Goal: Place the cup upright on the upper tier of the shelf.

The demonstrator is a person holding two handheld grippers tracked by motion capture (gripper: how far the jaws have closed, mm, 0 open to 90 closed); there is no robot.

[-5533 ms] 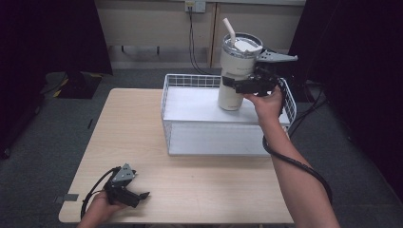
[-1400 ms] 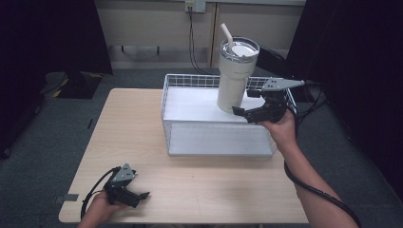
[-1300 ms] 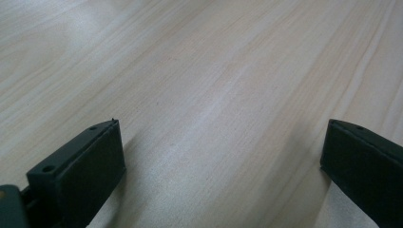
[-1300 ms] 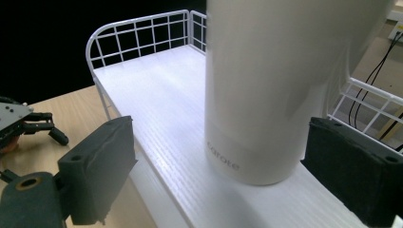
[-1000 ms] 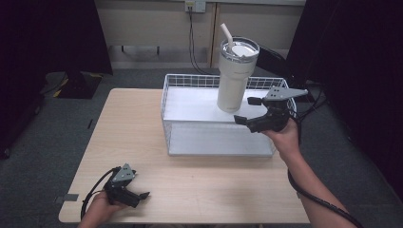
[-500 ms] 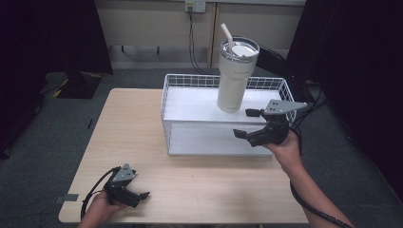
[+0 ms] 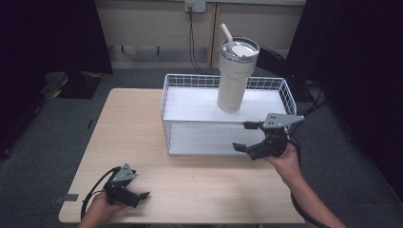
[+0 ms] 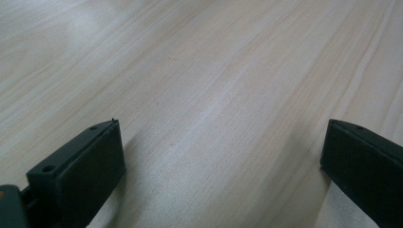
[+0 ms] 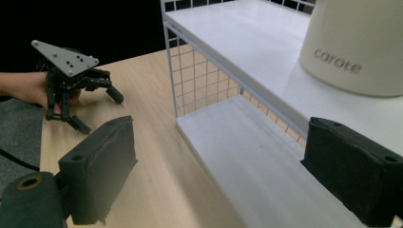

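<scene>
One tall cream tumbler point(image 7: 234, 76), likely top-heavy and slick, stands beyond the empty, wide-apart right gripper point(image 7: 250, 137); grip its narrow base.

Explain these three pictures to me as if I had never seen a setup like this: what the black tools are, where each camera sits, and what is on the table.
A person sits at a wooden table holding a hand-operated pair of tongs in each hand. The high view looks down from above the person. There the left tongs rest low at the table's near left edge, and the right tongs hover in front of a white wire shelf rack. A cream tumbler with a straw stands upright on the rack's top shelf. The other two pictures come from cameras riding on the tongs, looking along their black jaws. Both pairs are open and hold nothing.
</scene>
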